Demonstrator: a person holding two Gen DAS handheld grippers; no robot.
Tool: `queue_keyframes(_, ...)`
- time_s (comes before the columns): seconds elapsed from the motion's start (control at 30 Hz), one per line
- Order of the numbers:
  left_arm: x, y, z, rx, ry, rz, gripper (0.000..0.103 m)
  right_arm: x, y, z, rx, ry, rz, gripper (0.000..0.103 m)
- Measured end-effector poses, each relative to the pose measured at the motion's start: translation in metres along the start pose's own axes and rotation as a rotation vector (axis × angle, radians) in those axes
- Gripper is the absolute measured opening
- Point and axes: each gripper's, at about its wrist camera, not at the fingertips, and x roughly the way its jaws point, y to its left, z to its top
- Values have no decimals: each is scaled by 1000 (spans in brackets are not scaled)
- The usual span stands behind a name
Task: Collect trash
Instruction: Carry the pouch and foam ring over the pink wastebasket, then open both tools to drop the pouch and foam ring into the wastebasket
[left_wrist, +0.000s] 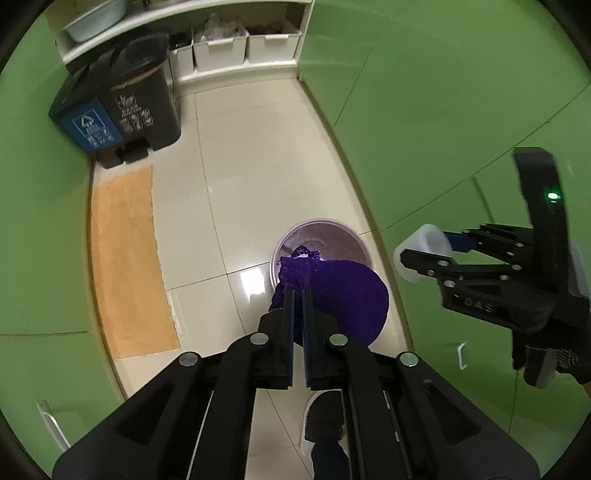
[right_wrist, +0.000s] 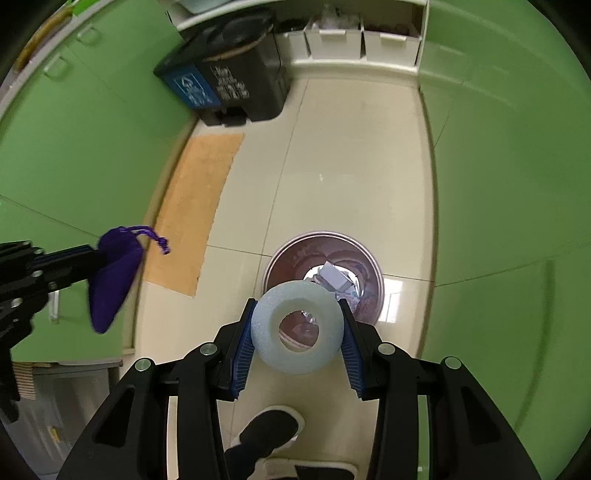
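Both grippers point steeply down at the floor, each loaded.

Left gripper (left_wrist: 298, 295): jaws pinched right down on the neck of a purple drawstring pouch (left_wrist: 343, 295); the body of the pouch hangs off to the right of the fingers. In the left wrist view it covers the near-right part of the round waste bin (left_wrist: 314, 230).

Right gripper (right_wrist: 297, 328): jaws at a middling width, clamped on the outer sides of a white foam ring (right_wrist: 295, 328), hole facing the camera (bin interior visible straight through it). In the right wrist view the bin (right_wrist: 325, 236) sits directly beyond the ring and already has crumpled paper (right_wrist: 334, 278) in the bottom.

Key relation: the bin mouth lies straight down along the right gripper's pointing axis, so the ring looks lined up to drop. The pouch hangs left of the bin in that view, so my read is that the right hand is better centred and the left needs a shift toward the bin's middle.

Bin stands on the tiled floor (left_wrist: 236, 177), near the green cabinet front (left_wrist: 443, 110) on its right edge.
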Motion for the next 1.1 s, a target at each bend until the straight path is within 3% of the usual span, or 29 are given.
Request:
queue_keyframes(0.1,21,9,-7,-5,9,-1,3,30,-4,-1,-7,7,-10,45)
queue_keyframes(0.13,26,10,-7,-6,14,-1,3,37,-4,-1,-6,10,-15,65)
queue_keyframes(0.2,37,11,-9,-6,24,-4,3,44,-7,-1,4,-2,-15,90)
queue_keyframes(0.4,60,1,-7,14,46,-21,3,45,-22,-12,44,2,-48,96)
queue_keyframes(0.7,89,-32,16,68,67,-55,3,4,-54,-41,135,5,-130,96)
queue_keyframes(1.1,128,-73,34,138,100,-65,8,-29,-75,-79,232,-31,-133,96)
